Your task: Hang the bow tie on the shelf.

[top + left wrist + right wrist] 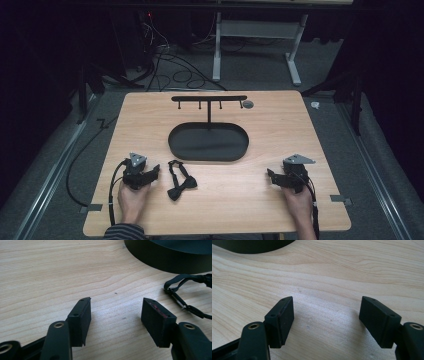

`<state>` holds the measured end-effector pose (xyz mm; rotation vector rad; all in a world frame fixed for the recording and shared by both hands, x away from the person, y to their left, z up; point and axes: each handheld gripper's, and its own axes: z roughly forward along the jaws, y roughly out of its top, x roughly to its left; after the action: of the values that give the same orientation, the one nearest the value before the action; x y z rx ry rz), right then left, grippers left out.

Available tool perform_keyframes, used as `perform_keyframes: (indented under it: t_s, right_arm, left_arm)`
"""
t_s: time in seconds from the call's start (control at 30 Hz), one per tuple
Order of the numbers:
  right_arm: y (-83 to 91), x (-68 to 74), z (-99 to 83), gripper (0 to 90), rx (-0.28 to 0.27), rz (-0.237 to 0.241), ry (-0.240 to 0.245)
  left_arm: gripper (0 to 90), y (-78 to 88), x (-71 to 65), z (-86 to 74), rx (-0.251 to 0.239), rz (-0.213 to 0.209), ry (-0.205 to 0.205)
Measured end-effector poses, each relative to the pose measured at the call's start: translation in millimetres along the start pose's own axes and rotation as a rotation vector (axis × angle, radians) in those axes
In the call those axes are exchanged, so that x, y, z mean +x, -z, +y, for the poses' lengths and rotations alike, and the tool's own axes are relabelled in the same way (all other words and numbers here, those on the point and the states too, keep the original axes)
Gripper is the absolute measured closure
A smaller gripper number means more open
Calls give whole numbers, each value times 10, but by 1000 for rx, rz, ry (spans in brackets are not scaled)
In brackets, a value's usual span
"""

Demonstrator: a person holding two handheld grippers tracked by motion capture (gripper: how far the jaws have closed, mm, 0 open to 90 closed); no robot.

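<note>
Your forearms are cut off at the bottom of the high view; bow tie [187,293] runs off the right edge of the left gripper view, tray [249,245] clipped at the top of the right gripper view; small round thing [248,104] by the rack too small to tell

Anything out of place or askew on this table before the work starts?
Only the black bow tie: it lies loose on the table beside the left gripper, strap sprawled, not on the hook stand. Nothing looks damaged.

Dark room, grey floor [45,165], white desk frame [255,30]
</note>
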<state>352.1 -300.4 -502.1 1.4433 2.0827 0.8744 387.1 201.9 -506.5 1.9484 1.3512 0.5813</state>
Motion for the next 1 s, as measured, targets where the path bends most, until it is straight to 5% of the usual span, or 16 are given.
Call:
perform_keyframes:
  t_s: [0.27,1.0]
  right_arm:
    - [2,2,0,292,2,1,-4]
    - [0,2,0,292,0,6,4]
  left_arm:
    - [420,54,-18,23,-6,-28,11]
    - [431,219,-284,171,-19,-106,-38]
